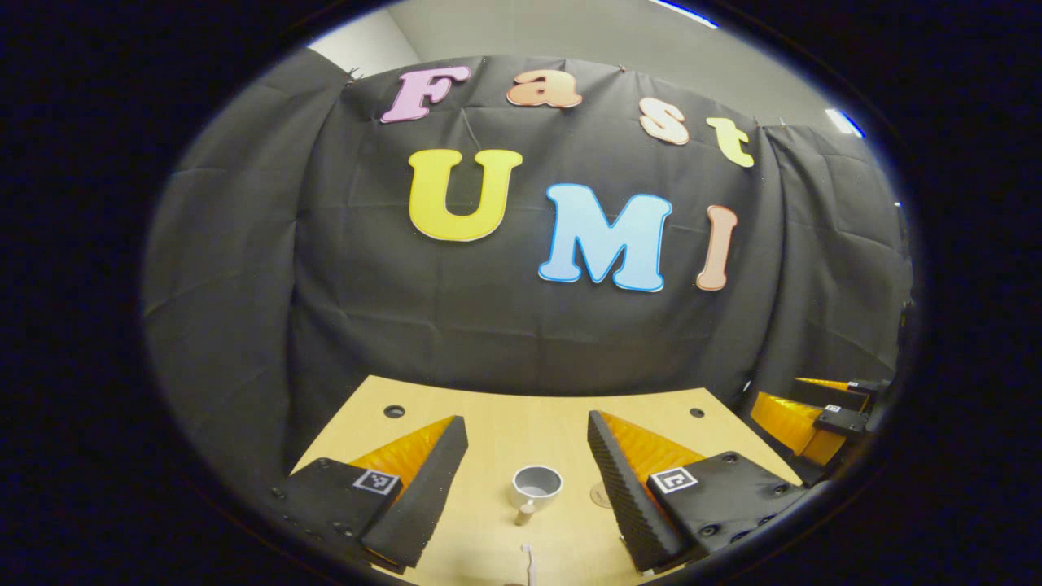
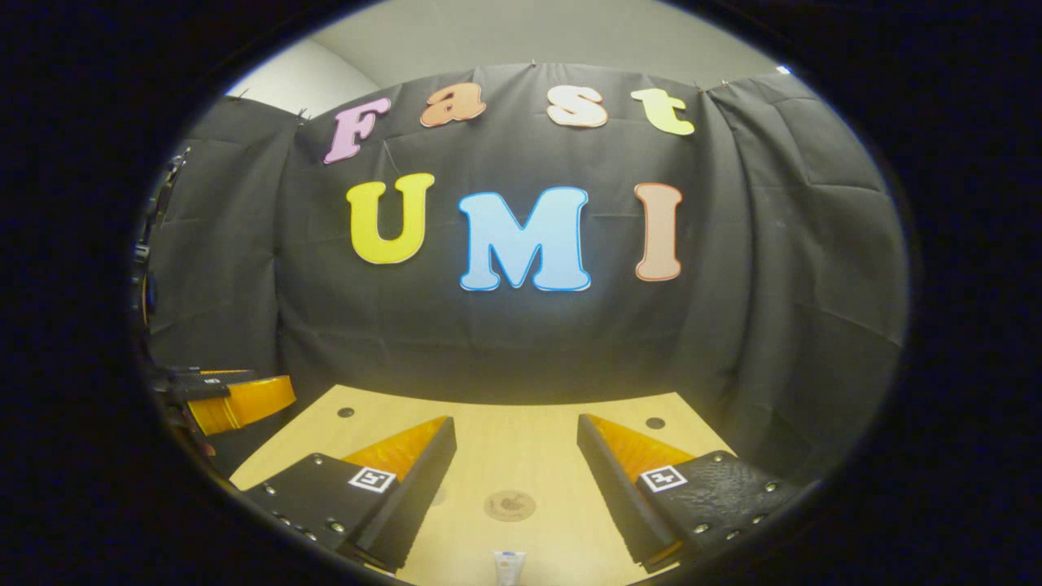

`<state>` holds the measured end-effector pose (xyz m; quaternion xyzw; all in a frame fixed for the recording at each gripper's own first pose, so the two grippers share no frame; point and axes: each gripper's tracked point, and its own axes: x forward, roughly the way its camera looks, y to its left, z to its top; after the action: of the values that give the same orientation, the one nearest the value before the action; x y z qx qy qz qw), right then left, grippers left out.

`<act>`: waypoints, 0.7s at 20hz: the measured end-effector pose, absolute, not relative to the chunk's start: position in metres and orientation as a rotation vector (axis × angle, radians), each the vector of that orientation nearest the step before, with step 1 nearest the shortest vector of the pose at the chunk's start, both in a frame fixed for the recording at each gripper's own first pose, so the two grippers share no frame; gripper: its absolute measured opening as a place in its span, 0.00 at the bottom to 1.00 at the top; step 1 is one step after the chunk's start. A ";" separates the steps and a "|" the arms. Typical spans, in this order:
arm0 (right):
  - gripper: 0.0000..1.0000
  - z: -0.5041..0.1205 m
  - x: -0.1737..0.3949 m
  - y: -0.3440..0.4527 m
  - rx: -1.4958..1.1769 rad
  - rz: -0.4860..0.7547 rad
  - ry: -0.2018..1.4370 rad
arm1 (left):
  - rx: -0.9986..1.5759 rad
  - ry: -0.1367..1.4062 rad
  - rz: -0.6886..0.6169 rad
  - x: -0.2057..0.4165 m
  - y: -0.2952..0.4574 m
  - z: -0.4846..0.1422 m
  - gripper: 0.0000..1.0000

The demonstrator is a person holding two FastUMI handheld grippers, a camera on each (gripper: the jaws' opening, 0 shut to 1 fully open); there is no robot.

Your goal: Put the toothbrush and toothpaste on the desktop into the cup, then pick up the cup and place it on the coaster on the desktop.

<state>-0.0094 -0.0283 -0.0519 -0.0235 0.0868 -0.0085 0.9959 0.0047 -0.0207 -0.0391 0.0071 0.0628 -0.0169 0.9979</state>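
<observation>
Both tools are at the ready, with nothing between their fingers. The left gripper (image 1: 527, 443) has its jaws spread wide above the desktop (image 1: 505, 423); the cup (image 1: 536, 485) stands upright ahead of it, centred between the fingers, with its handle turned toward the tool. The toothbrush (image 1: 528, 561) lies nearer still, just short of the cup. The coaster (image 1: 601, 494) sits just right of the cup, partly hidden behind the right finger. The right gripper (image 2: 516, 443) is likewise spread and empty; the toothpaste (image 2: 509, 566) lies close below it, cap end forward, between its fingers, and the coaster (image 2: 510, 505) lies flat farther ahead on the same line. The step in hand is judged to be the first pick. Lower each tool until its fingers straddle the item across its narrow width, then close squarely. Grip the toothbrush near mid-handle so it does not pivot. Keep the cup undisturbed during the approach, since it stands close to the toothbrush. The desktop is a light wood panel with small round holes near its far corners. Black cloth encloses the booth behind and beside it, with a pale wall above.
</observation>
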 end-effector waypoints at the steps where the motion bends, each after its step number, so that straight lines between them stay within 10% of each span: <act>1: 0.93 -0.057 -0.008 -0.028 -0.044 -0.015 0.189 | 0.010 0.141 -0.035 0.006 -0.021 -0.044 0.96; 14: 0.94 -0.221 -0.023 -0.037 0.002 -0.006 0.772 | 0.023 0.562 0.004 0.012 0.003 -0.213 0.96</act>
<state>-0.0232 -0.0375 -0.2209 0.0009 0.3767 -0.0030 0.9263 0.0124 0.0033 -0.2133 0.0115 0.2775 0.0018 0.9607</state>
